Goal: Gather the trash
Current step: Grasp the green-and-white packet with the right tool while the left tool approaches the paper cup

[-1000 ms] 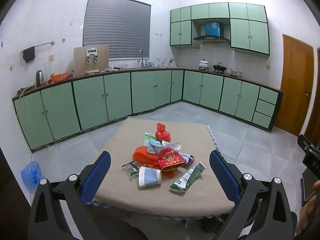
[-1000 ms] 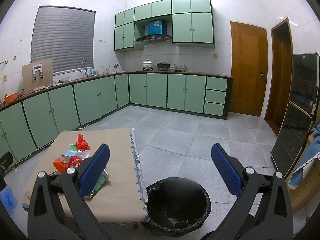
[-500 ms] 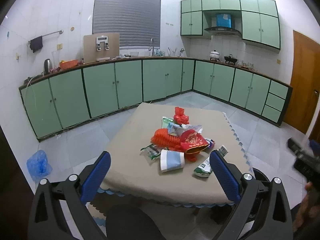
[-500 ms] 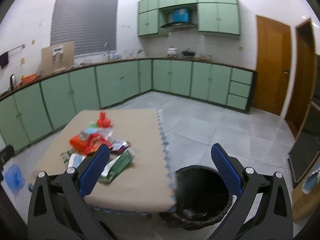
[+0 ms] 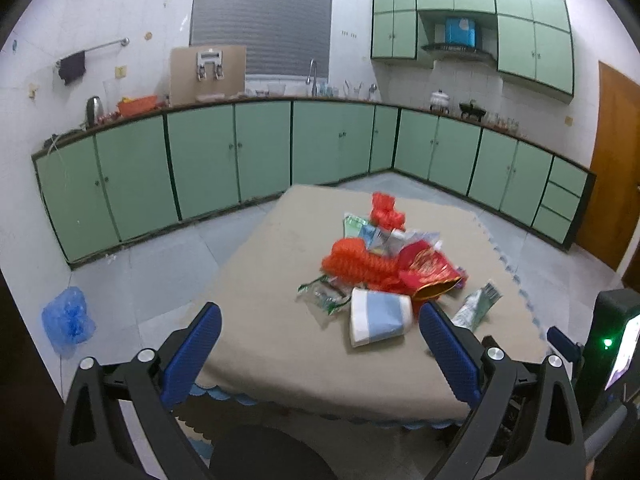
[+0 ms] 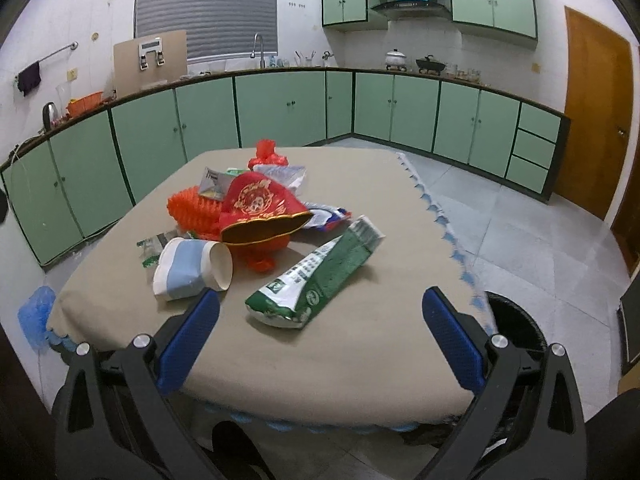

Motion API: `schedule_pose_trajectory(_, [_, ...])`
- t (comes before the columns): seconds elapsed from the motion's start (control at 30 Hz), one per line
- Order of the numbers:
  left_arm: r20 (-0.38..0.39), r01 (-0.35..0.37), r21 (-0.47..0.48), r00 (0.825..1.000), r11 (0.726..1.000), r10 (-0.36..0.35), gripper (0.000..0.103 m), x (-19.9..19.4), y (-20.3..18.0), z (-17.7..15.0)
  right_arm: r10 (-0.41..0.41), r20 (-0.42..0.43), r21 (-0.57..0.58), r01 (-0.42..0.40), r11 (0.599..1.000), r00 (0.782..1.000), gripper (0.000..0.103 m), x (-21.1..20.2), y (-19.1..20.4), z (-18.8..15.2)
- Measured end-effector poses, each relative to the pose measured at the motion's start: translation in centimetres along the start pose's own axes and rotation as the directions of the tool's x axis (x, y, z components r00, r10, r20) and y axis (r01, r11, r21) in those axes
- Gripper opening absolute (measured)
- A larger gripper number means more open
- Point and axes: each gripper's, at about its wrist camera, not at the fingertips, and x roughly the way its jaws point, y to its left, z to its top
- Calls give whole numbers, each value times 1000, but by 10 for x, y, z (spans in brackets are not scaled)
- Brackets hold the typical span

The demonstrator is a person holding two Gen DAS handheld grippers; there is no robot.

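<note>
A table (image 5: pixel 280 344) under a tan cloth stands in a kitchen lined with green cabinets (image 5: pixel 200 160), and a heap of trash lies on it. The left gripper (image 5: pixel 320 356) hangs over the near edge with its blue fingers (image 5: pixel 192 356) spread wide and nothing between them. The right gripper (image 6: pixel 320 336) hangs over the near edge too, jaws wide apart and holding nothing. Nearest both grippers lies a paper cup (image 6: pixel 192 270), white with a pale blue band, tipped on its side with its mouth toward the right. Just right of it lies a green pouch (image 6: pixel 320 276), flat on the cloth and angled away toward the far right. Behind the cup a red bag (image 6: pixel 260 208) with a gold rim and a gold emblem rests on the heap, touching the cup's mouth. An orange ribbed piece (image 6: pixel 192 208) sits left of the red bag, and a knotted red plastic bag (image 6: pixel 266 156) lies at the far end of the heap. Clear and printed wrappers (image 5: pixel 328 296) poke out from under the pile beside the cup. A black bin (image 6: pixel 516 328) stands on the floor at the table's right corner, partly hidden by the cloth's scalloped blue edge. A blue plastic bag (image 5: pixel 68 316) lies on the floor left of the table. A wooden door (image 6: pixel 596 112) closes the right wall.
</note>
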Motion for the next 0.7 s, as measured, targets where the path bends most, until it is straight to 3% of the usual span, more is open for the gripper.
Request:
schedule_pose_trajectory(0.17, [-8, 14, 10, 1000, 1000, -14, 97, 38, 12, -19, -47, -30, 26, 48, 999, 998, 98, 31, 8, -2])
schedule_pose_trajectory(0.37, [-124, 24, 24, 992, 999, -21, 97, 93, 20, -48, -83, -40, 17, 84, 996, 996, 98, 50, 20, -4])
schedule_pose_trajectory(0.7, [-124, 56, 23, 991, 998, -52, 97, 101, 21, -53, -171, -84, 7, 172, 985, 982, 98, 95, 37, -18])
